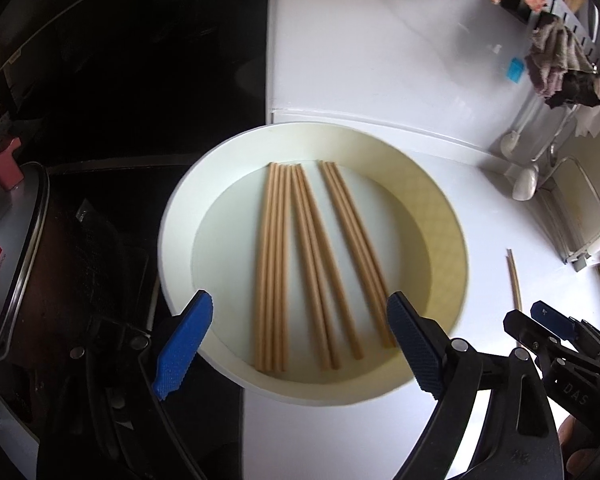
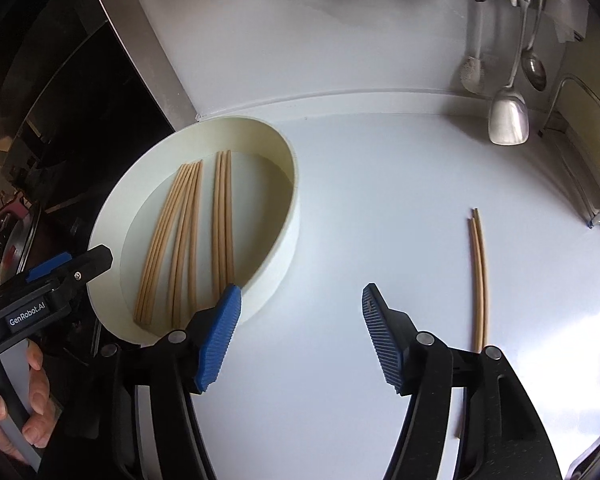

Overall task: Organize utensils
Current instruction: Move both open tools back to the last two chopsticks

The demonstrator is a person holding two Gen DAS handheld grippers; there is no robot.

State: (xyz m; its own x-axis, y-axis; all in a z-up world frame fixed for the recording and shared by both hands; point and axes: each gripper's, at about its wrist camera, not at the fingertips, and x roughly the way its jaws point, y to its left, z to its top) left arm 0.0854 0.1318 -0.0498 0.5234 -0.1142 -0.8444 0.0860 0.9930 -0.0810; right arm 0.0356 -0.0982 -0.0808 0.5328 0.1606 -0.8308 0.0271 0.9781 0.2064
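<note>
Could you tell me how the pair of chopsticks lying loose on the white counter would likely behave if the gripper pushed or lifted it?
The loose chopsticks look thin and round, so a push would probably roll or split them apart. They lie flat on the smooth, glossy counter, so they may slide. They look like light, stiff wood.

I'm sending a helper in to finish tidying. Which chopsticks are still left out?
Find the white round tray on the white counter. To its right, two chopsticks lie side by side on the bare counter; every other chopstick lies inside the tray.
</note>
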